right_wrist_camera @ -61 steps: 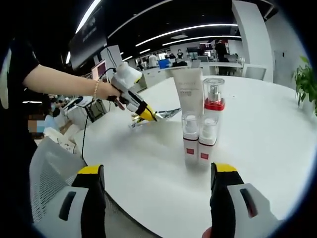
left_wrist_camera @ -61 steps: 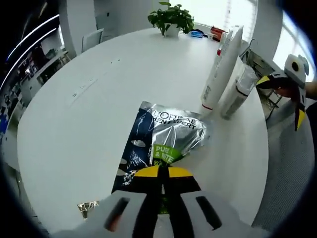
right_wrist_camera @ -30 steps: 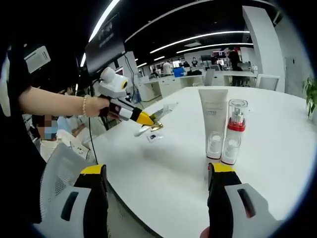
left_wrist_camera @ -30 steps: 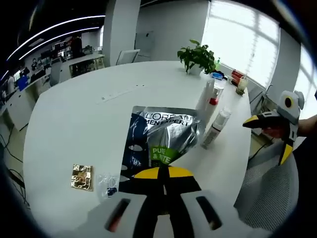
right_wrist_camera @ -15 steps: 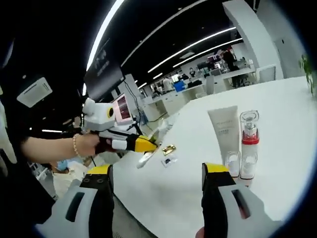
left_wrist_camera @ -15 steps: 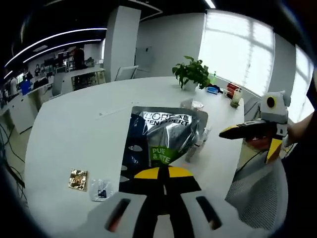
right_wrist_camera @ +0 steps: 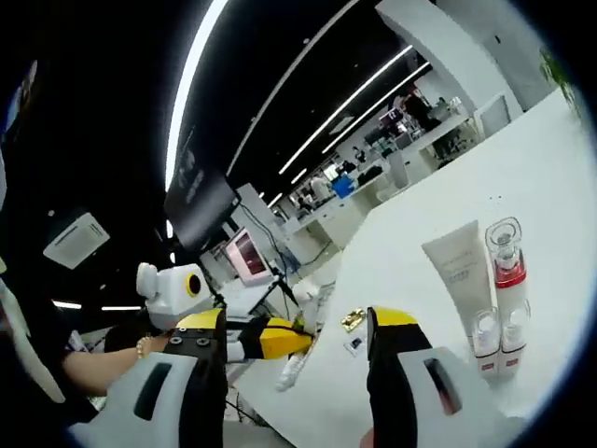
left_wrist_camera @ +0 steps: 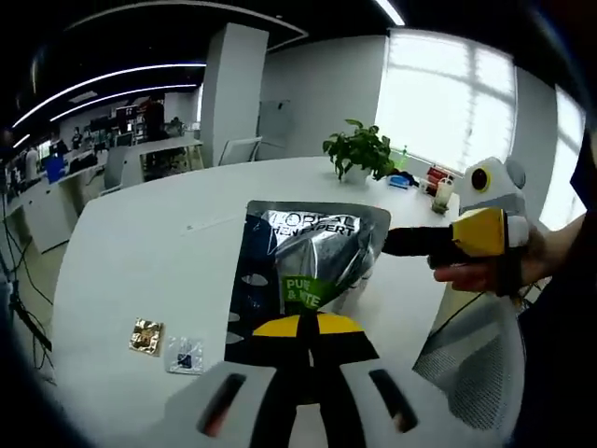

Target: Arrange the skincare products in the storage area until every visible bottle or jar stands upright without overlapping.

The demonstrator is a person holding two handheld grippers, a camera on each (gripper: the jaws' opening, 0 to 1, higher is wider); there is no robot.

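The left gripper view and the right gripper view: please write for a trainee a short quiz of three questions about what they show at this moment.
1. True or false: the left gripper is shut on the foil sachet.
2. How do the right gripper's jaws stand? A: shut on a bottle. B: open, nothing between them. C: shut on the plant.
3. Fill in: in the right gripper view, beside the white tube stands a clear bottle with a ___ collar.

Key: 1 true; 2 B; 3 red.
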